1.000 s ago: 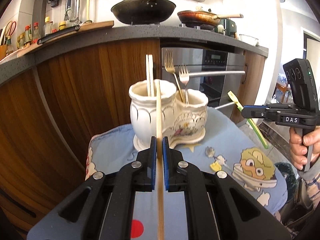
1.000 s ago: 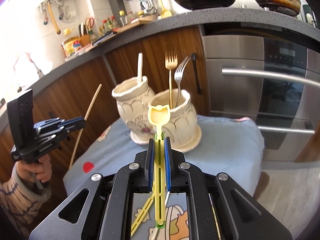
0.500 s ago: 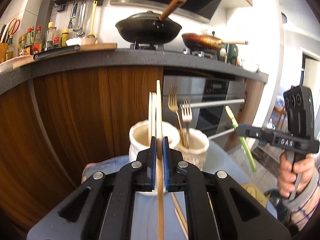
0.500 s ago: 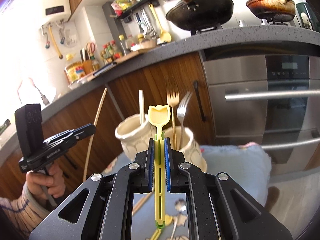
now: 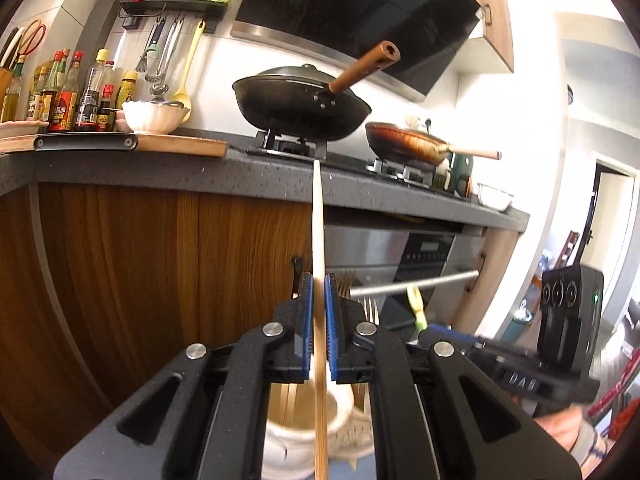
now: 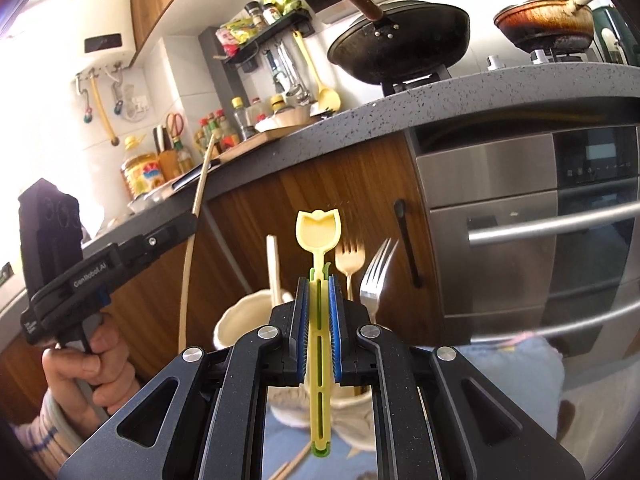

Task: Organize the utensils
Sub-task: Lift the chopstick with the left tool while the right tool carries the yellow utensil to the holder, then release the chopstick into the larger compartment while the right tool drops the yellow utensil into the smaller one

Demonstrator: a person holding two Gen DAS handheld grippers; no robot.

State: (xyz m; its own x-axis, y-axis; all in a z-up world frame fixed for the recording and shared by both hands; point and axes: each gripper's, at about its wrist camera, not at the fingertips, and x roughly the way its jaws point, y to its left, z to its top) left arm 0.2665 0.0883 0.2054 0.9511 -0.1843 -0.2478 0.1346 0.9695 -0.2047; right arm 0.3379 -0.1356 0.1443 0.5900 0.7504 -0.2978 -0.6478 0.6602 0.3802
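A: Left gripper [image 5: 319,280]?
B: Your jaws pinch a wooden chopstick [image 5: 318,216], upright above the ceramic holder [image 5: 304,420].
A: Right gripper [image 6: 319,280]?
B: Clamped on the yellow tulip-shaped spoon [image 6: 318,232], by the forks [image 6: 352,258].

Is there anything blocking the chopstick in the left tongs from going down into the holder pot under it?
Nothing visible blocks it: the chopstick is clamped in the left tongs above the open cream pot, which already holds other chopsticks.
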